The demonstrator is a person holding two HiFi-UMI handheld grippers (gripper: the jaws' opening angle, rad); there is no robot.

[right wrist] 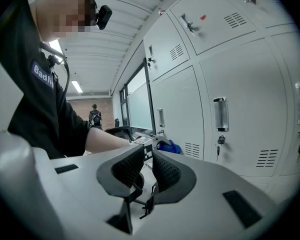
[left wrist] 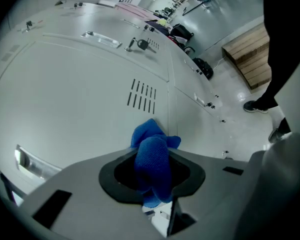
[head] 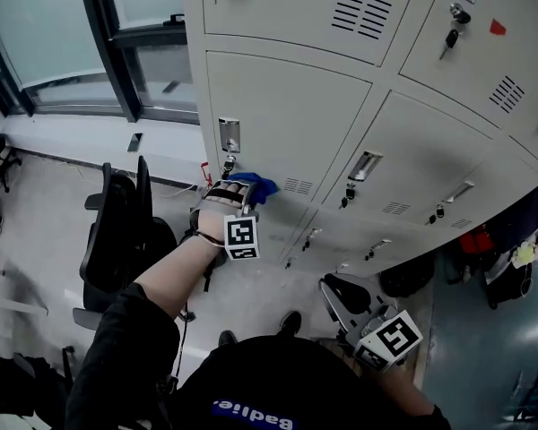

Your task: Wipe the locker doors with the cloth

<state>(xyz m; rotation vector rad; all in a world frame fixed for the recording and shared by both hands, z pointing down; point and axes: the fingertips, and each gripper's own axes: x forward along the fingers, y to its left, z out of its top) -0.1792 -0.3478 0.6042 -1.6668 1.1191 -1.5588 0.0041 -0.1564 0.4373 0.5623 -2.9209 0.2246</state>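
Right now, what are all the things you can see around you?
locker doors: several, pale beige, in rows straight ahead
cloth: one, blue, pressed on a locker door beside its vent slots
key: one seen clearly, dark, hanging from an upper door's lock
sticker: one, red, on that same upper door
office chairs: at least two, black, on the floor to the left
window: one, dark-framed, far left
bench: one, wooden, on the floor further along the lockers
left gripper: one, grey and black, shut on the cloth
right gripper: one, grey and black, held low, jaws a little apart, empty
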